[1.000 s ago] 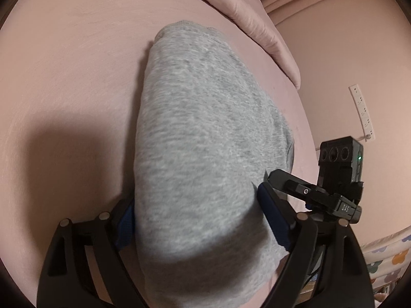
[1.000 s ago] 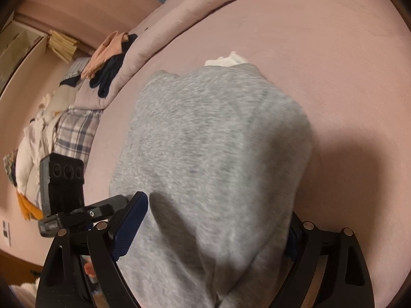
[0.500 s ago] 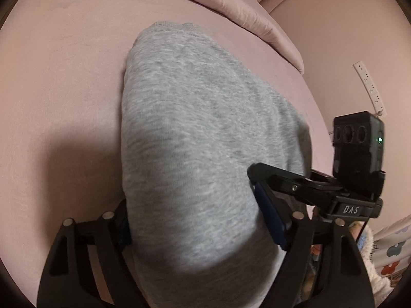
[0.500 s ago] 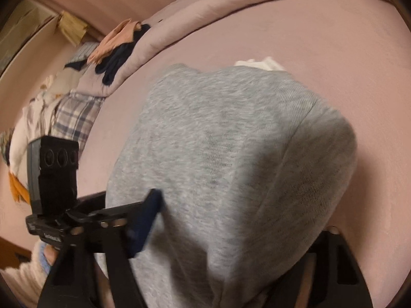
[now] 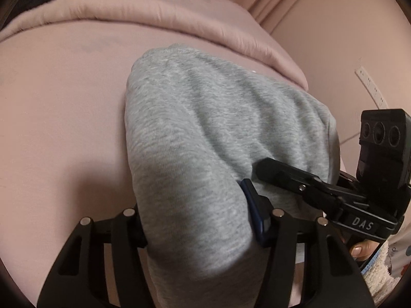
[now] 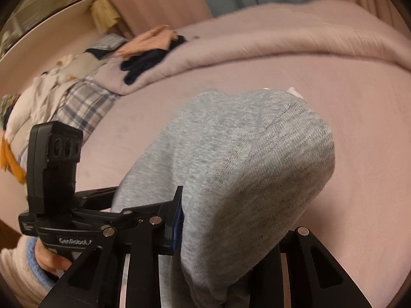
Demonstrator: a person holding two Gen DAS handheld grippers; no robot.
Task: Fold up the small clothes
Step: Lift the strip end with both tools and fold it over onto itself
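Note:
A grey knit garment [image 5: 205,133] hangs doubled over between my two grippers above the pink bed sheet [image 5: 59,107]. My left gripper [image 5: 197,220] is shut on one near corner of it; cloth bulges out between the jaws and hides the fingertips. My right gripper [image 6: 231,231] is shut on the other corner of the grey garment [image 6: 244,154]. Each gripper shows in the other's view, close beside it: the right one in the left wrist view [image 5: 321,192], the left one in the right wrist view [image 6: 77,205]. A bit of white cloth [image 6: 294,93] peeks out behind the garment's far end.
A rolled pink duvet [image 6: 269,38] runs along the far side of the bed. A pile of clothes [image 6: 84,77], plaid, navy and peach, lies at the far left. A pink wall with a white power strip [image 5: 370,87] stands to the right.
Both grippers have risen and tilted up, lifting the held edge of the grey garment and carrying it forward over the rest. The grippers have come closer together. More of the duvet and room shows.

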